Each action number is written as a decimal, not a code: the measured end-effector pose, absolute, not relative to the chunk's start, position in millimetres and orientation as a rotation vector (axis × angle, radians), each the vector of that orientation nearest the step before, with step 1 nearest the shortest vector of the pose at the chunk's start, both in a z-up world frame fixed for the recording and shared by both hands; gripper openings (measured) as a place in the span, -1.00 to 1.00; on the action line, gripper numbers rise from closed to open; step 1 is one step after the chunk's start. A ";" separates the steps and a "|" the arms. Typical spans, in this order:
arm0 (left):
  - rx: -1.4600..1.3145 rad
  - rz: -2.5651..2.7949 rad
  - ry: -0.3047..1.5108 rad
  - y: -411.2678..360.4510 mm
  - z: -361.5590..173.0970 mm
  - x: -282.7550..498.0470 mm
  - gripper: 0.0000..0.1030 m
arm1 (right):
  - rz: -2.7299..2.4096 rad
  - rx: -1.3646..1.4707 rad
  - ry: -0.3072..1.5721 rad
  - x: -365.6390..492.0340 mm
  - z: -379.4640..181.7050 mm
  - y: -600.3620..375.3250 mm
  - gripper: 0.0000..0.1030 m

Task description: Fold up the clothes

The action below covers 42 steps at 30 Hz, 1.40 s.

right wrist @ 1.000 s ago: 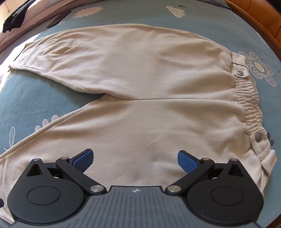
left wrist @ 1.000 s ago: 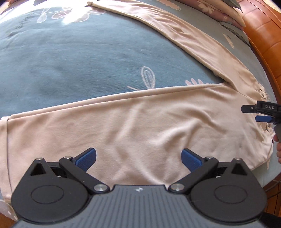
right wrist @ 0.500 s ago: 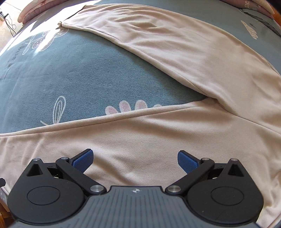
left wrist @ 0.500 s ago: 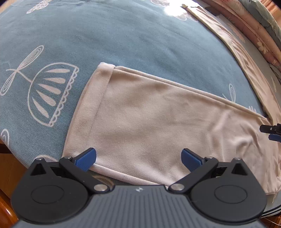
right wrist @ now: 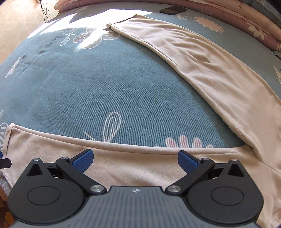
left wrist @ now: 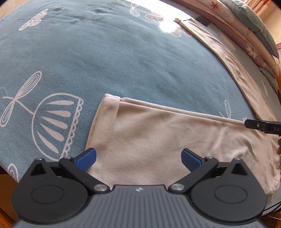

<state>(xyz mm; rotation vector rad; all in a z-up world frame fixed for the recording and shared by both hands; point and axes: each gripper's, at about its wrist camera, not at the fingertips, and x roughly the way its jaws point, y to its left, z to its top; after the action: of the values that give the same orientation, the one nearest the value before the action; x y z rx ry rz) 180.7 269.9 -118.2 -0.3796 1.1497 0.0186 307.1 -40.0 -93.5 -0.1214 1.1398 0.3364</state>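
Beige trousers (left wrist: 158,136) lie spread flat on a blue patterned bedspread (left wrist: 105,57), legs apart in a V. In the left wrist view the near leg's hemmed cuff (left wrist: 105,119) lies just ahead of my left gripper (left wrist: 138,157), which is open above the cloth and holds nothing. The far leg (left wrist: 233,66) runs along the right. In the right wrist view my right gripper (right wrist: 135,160) is open over the near leg (right wrist: 140,164), left of the crotch (right wrist: 245,145). The far leg (right wrist: 202,64) stretches to the back. The right gripper's tip (left wrist: 260,125) shows at the left view's right edge.
Folded floral quilts (left wrist: 245,31) are stacked along the far side of the bed. A dark phone (right wrist: 173,9) lies on the bedspread near the far leg's cuff. The bed's front edge and wooden frame (left wrist: 5,210) sit at the lower left.
Both grippers have swung left along the near trouser leg: the left from mid-leg to the cuff, the right from the waistband to the thigh. Both stayed open.
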 end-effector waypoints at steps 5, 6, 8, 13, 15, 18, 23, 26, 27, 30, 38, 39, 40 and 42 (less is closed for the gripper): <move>-0.382 -0.068 1.122 282.2 -104.0 185.8 0.98 | 0.381 -0.160 1.160 310.4 -97.2 6.4 1.00; -0.377 -0.086 1.125 286.2 -102.5 189.3 0.98 | 0.387 -0.159 1.164 310.8 -96.0 15.1 1.00; -0.369 -0.122 1.130 294.3 -99.5 196.3 0.98 | 0.403 -0.155 1.155 310.5 -91.6 34.2 1.00; -0.358 -0.196 1.166 310.0 -98.8 225.4 0.98 | 0.337 -0.064 1.174 308.1 -85.4 59.2 1.00; -0.339 -0.237 1.172 309.0 -97.8 233.8 0.98 | 0.311 -0.015 1.192 305.0 -85.3 60.2 1.00; -0.312 -0.284 1.174 299.2 -99.7 245.2 0.98 | 0.293 0.003 1.205 298.9 -87.6 59.1 1.00; -0.283 -0.304 1.195 280.3 -105.8 251.9 0.98 | 0.351 0.013 1.198 292.1 -97.7 51.2 1.00; -0.233 -0.299 1.212 268.1 -104.3 252.0 0.98 | 0.370 0.072 1.184 291.0 -105.4 43.1 1.00; -0.217 -0.297 1.218 264.0 -103.8 252.0 0.98 | 0.372 0.093 1.182 291.0 -107.7 40.2 1.00; -0.176 -0.284 1.226 249.6 -98.3 252.5 0.98 | 0.383 0.143 1.181 290.9 -110.0 29.9 1.00; -0.126 -0.321 1.194 162.6 -77.7 261.2 0.98 | 0.422 0.136 1.148 286.7 -88.9 -43.2 1.00; -0.135 -0.336 1.191 147.4 -75.6 263.6 0.98 | 0.418 0.134 1.139 287.9 -85.6 -57.2 1.00; -0.144 -0.352 1.187 132.0 -73.4 266.0 0.98 | 0.414 0.132 1.130 289.0 -82.3 -71.2 1.00; -0.148 -0.379 1.184 103.8 -71.1 271.3 0.98 | 0.390 0.123 1.112 290.9 -76.5 -99.0 1.00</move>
<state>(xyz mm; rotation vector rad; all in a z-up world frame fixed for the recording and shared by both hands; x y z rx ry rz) 271.3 103.8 -71.1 -0.1477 1.1838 -0.3791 290.9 -99.0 -76.5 0.1227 1.1119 0.3897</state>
